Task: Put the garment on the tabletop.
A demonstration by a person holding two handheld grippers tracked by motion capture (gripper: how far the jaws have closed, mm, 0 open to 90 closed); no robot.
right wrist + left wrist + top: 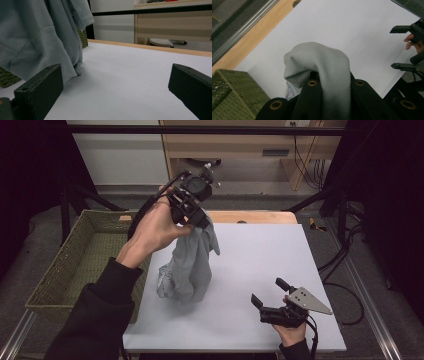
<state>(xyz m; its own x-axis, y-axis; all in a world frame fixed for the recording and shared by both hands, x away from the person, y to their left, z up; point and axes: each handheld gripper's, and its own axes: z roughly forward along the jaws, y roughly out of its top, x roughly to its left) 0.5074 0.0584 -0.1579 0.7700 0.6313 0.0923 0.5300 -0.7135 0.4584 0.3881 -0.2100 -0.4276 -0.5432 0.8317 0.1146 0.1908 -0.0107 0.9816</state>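
Observation:
A pale grey garment (pixel 190 265) hangs from my left gripper (pixel 197 217), which is held up over the left part of the white table (pixel 265 255) and is shut on the cloth's top. Its lower end is bunched on the table. In the left gripper view the grey garment (pixel 329 72) is draped over and between the black jaws. My right gripper (pixel 267 292) rests low near the table's front right, open with nothing between its jaws. From the right gripper view the garment (pixel 37 37) hangs at the left, beyond the left jaw.
A green woven basket (pixel 75 265) stands against the table's left side, and its corner (pixel 232 95) also appears in the left gripper view. The table's far edge is bare wood (pixel 250 216). Black frame bars and cables run around the table.

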